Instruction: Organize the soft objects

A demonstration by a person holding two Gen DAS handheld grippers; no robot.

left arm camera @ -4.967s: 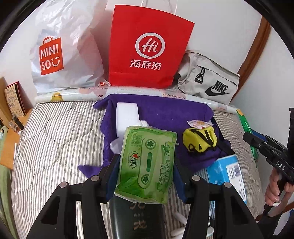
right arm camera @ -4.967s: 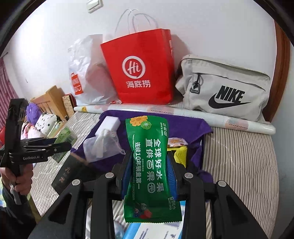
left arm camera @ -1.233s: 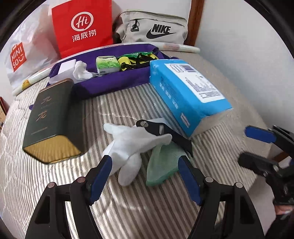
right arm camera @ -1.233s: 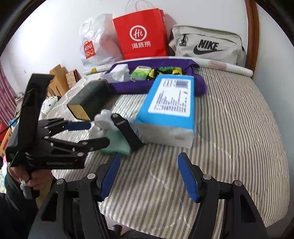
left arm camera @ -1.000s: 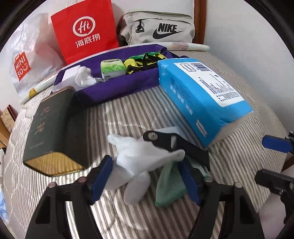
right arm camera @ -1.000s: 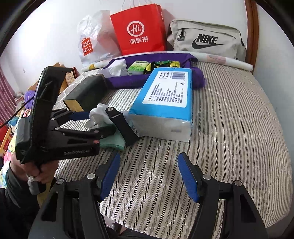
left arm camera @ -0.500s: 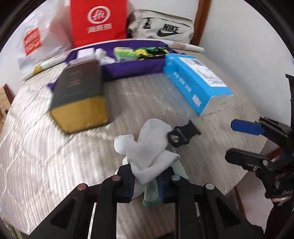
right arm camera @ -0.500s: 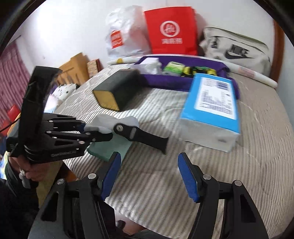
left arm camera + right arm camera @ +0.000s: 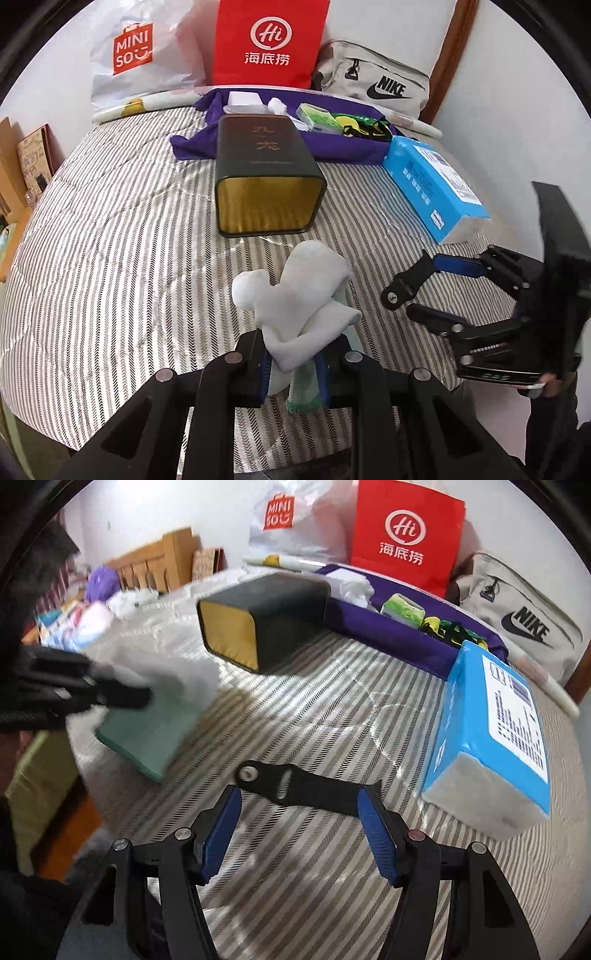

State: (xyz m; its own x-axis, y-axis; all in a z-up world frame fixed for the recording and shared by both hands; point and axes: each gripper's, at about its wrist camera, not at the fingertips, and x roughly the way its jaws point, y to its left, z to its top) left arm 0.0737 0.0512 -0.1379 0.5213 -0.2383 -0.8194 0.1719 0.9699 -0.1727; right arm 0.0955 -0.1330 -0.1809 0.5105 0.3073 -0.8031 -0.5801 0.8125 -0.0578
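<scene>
Bed (image 9: 110, 229): the carrying surface, covered in a grey-and-white striped quilt; walls are met at its far and right edges. The room is white-walled, with a wooden frame at the far right corner and wooden furniture beyond the left edge.

Bags, far edge: a white shopping bag (image 9: 144, 55), a red paper bag (image 9: 267, 40) and a grey sling bag (image 9: 376, 85) are stood against the wall, judged to be parked clear of the working area.

Purple cloth (image 9: 332, 147): spread along the far edge, with small soft packets (image 9: 317, 118) lined up on it; it is judged to serve as the collecting place.

Dark tin (image 9: 266, 173): laid on its side near the middle of the bed, its gold open end turned toward the near edge.

Blue tissue pack (image 9: 432, 184): laid flat near the right edge, its corner touching the purple cloth.

White sock (image 9: 295, 306) with green cloth (image 9: 304, 387): the bundle now in hand, held above the near edge of the bed. It is pinched at its lower part, probably so that both pieces are carried together.

Left gripper (image 9: 293, 369): the fingers are pressed onto the bundle from both sides.

Right gripper (image 9: 299, 827): the fingers are spread, with nothing between the pads, and are held low near the near edge.

Black strap piece (image 9: 306, 782): laid flat on the quilt just ahead of the right gripper's fingertips, untouched; whether it is the next pick cannot be told.
</scene>
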